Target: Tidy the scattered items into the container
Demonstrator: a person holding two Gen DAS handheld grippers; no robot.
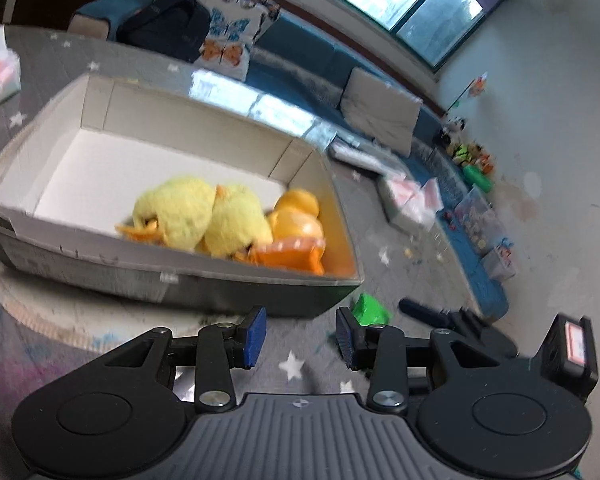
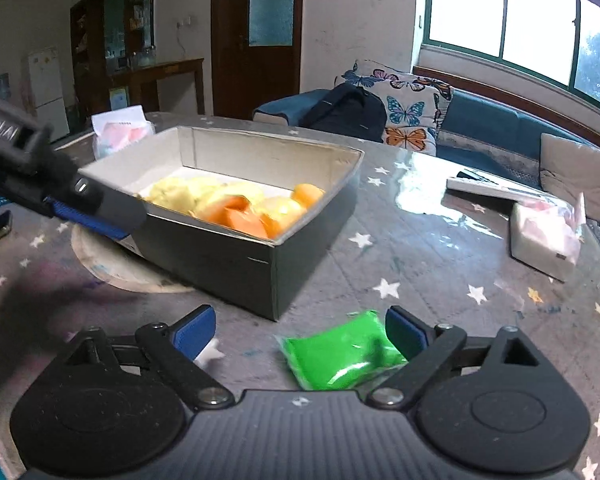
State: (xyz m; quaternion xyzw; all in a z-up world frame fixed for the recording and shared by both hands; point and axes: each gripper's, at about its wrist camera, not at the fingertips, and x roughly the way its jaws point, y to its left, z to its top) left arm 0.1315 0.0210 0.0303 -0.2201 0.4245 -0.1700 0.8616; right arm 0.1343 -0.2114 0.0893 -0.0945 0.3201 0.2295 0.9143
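On the star-patterned table (image 2: 420, 248), I see the green packet (image 2: 342, 350) lying between my right gripper (image 2: 300, 334) fingers at about 5 o'clock of the grey box (image 2: 236, 264), the jaws spread wide with no pad pressing it. At 12 o'clock from my left gripper (image 1: 300, 340), whose jaws stand part-way apart on nothing, the box holds a yellow plush toy (image 1: 200, 216) and orange pieces (image 1: 296, 232).
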